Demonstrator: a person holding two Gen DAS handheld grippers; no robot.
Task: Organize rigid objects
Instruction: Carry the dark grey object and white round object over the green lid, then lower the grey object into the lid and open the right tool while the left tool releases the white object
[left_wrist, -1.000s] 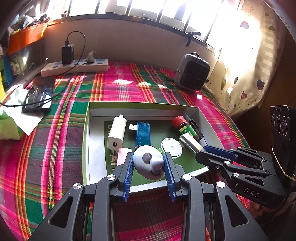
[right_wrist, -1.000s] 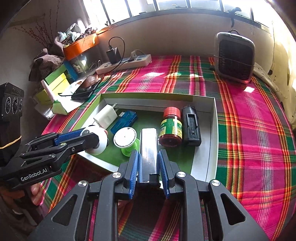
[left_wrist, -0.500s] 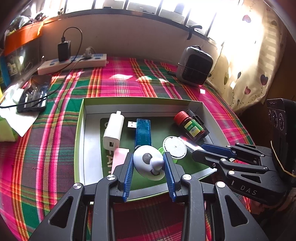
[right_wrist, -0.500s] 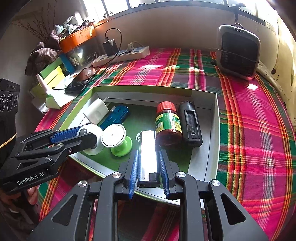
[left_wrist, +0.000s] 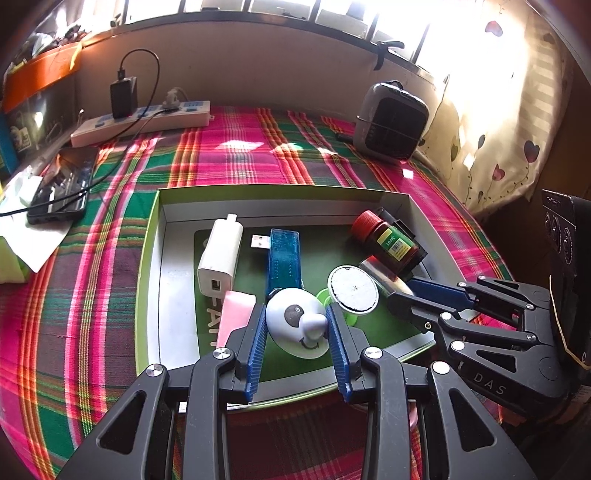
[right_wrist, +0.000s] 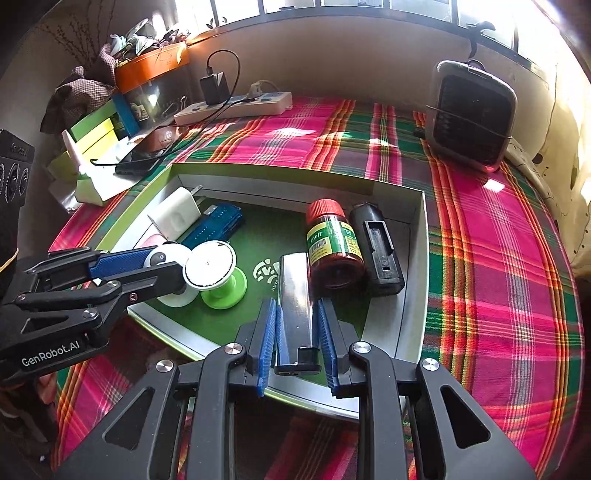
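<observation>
- Left wrist view: the left tool (left_wrist: 297, 328) is closed around a white rounded toy (left_wrist: 295, 325) with a dark spot and a drawn smile. It holds the toy over the near part of the open box (left_wrist: 284, 194), just beside a pink eraser (left_wrist: 236, 310) and the end of a blue translucent USB stick (left_wrist: 283, 258).
- The toy is smooth and curved, so it could probably slip out between the ribbed blue pads (left_wrist: 256, 341) if the grip becomes weak.
- A white plastic charger (left_wrist: 221, 254) lies flat at the left. A white round disc on a green base (left_wrist: 352, 290) stands very near the toy and could be knocked over.
- Right wrist view: the right tool (right_wrist: 297, 332) has its jaws on both sides of a flat silver bar (right_wrist: 295, 291) with a black end, over the green floor of the box; whether the pads really press on it, the view does not tell.
- The metal looks shiny and slippery. The bar is just beside a dark glass bottle (right_wrist: 332, 243) with a red ribbed cap, so a careless move could push the bottle, and perhaps the black rectangular device (right_wrist: 378, 247) next to it.
- The box rests on a checked cloth (right_wrist: 498, 258) which covers the bench.
</observation>
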